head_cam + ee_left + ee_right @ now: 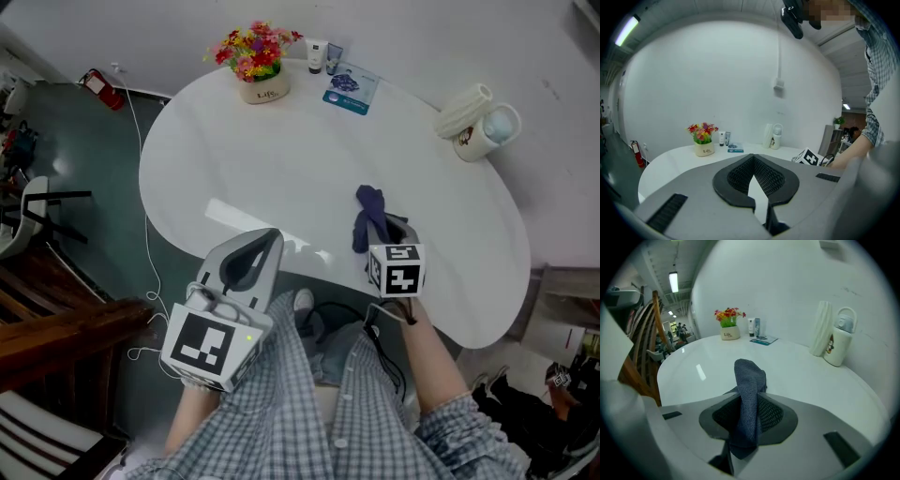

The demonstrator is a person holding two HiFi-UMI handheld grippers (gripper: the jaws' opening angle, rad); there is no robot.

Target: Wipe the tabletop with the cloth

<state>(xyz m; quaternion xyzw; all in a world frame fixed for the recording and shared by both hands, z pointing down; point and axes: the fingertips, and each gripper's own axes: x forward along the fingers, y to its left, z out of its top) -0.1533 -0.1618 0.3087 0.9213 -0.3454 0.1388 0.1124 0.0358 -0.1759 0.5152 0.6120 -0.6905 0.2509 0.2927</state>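
Note:
A dark blue cloth (368,211) hangs crumpled from my right gripper (384,225), just above the white oval tabletop (281,159) near its front edge. The right gripper view shows the cloth (750,390) pinched between the jaws of the right gripper (749,401), standing up past the tips with a tail hanging back. My left gripper (258,246) hovers over the table's near-left edge. In its own view the left gripper (753,161) has its jaws together at the tips and holds nothing.
A flower pot (258,61), two small tubes (323,56) and a blue packet (352,91) sit along the far edge. A mug (489,131) and a white roll (462,108) stand at the far right. Wooden chairs (56,328) are on the left.

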